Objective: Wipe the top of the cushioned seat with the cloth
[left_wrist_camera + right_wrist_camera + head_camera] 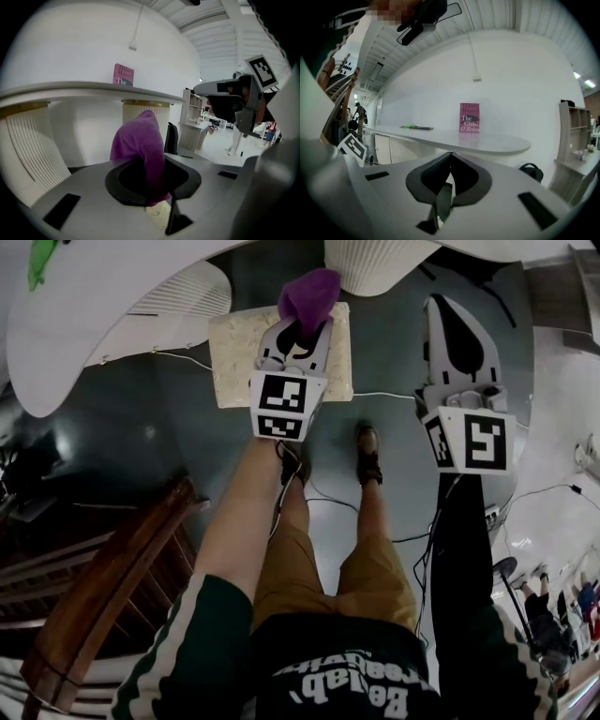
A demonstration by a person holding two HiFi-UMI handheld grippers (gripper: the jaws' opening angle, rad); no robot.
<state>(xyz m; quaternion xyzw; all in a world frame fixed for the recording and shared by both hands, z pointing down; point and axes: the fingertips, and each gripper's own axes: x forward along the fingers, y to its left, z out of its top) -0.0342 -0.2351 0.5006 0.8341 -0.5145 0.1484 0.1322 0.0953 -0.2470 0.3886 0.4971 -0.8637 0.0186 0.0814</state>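
Clamping fuzzy purple cloth (311, 292), left gripper (302, 322) above square cream cushioned seat (234, 352), right gripper (444, 310) closed, empty

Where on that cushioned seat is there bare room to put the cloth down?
The cushioned seat is bare on its left half, up to the left gripper. Its right half is crowded: that gripper hangs there holding the cloth. The floor between seat and right gripper is free, bar a cable.

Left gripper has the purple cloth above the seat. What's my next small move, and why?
Probably lower the left gripper until the purple cloth meets the cushioned seat. The cloth is clamped in its fingers over the seat's far edge, seemingly not pressed onto the top yet.
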